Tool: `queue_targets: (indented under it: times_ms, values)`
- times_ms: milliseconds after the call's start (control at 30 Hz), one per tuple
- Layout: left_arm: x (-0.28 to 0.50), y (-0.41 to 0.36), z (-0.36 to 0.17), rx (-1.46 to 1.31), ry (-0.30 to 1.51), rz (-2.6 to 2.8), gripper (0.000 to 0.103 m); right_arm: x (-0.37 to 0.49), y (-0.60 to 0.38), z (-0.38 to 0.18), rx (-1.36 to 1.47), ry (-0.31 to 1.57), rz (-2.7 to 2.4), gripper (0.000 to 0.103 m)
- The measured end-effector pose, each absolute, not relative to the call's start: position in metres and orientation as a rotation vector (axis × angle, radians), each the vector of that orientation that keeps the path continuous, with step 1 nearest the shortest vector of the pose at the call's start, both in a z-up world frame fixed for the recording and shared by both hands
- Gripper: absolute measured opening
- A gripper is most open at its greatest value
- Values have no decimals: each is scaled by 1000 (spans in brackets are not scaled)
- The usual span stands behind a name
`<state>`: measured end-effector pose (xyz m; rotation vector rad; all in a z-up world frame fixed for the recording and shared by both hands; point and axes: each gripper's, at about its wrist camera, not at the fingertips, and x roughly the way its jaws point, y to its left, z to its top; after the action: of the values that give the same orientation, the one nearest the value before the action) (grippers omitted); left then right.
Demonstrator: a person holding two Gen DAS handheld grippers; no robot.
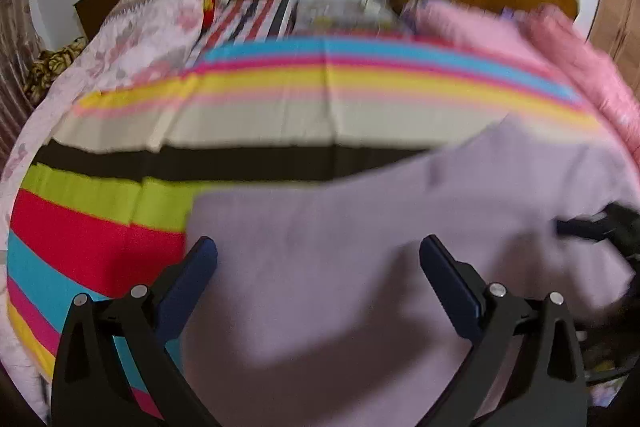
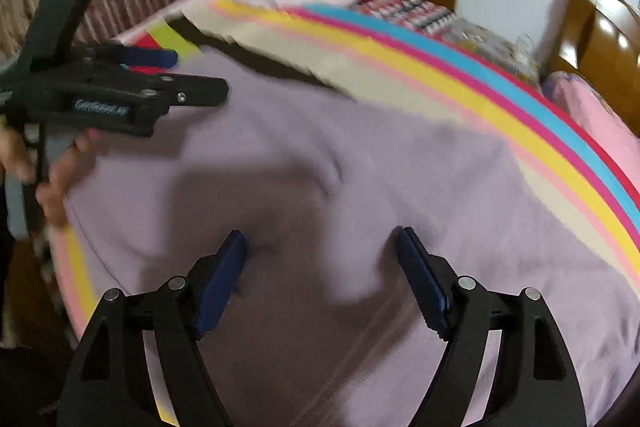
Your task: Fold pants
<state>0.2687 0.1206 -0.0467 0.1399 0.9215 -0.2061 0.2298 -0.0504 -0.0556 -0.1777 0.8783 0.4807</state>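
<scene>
Left tool [image 1: 318, 251]: fingers spread wide, nothing between them. The pants [image 1: 360, 247], pale lilac, lie flat on the striped bedspread [image 1: 280, 87] directly ahead of and beneath this tool; a straight cloth edge runs just beyond its left finger.

Right tool [image 2: 320, 247]: likewise spread wide and gripping nothing, poised over the middle of the pants, with cloth extending ahead and to both sides of it. A crease or seam lies ahead of the tips.

Step in hand, as judged: taking hold of the garment for a fold. To do it well, each tool should drop onto an edge or corner rather than the flat middle, pinch only the layers meant to travel, and both should lift together at equal height so the fold line stays straight. The bedspread must stay out of the pinch.

Not determinable: both views are motion-blurred. Waistband and leg ends cannot be told apart, nor how many layers the cloth already has. The near edge of the pants is cut off behind both tools. In the left view the right tool appears only as a dark smear at the far right.
</scene>
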Motion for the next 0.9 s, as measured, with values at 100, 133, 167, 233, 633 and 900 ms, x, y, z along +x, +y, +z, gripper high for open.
queue_targets:
  times_ms: [100, 133, 167, 233, 633, 900]
  values:
    - [263, 123, -61, 159, 904, -203, 102, 230, -52, -55, -166, 888, 486, 77]
    - [263, 124, -61, 158, 905, -203, 102, 231, -51, -51, -171, 897, 475, 76]
    - [264, 124, -63, 156, 908, -201, 102, 230, -51, -46, -158, 894, 467, 76]
    - [263, 127, -65, 148, 903, -193, 102, 226, -53, -33, -114, 855, 470, 76]
    - [262, 127, -62, 142, 890, -185, 102, 198, -47, -43, -207, 879, 425, 76]
    - [262, 128, -62, 142, 888, -187, 102, 186, -56, -60, -113, 904, 451, 85]
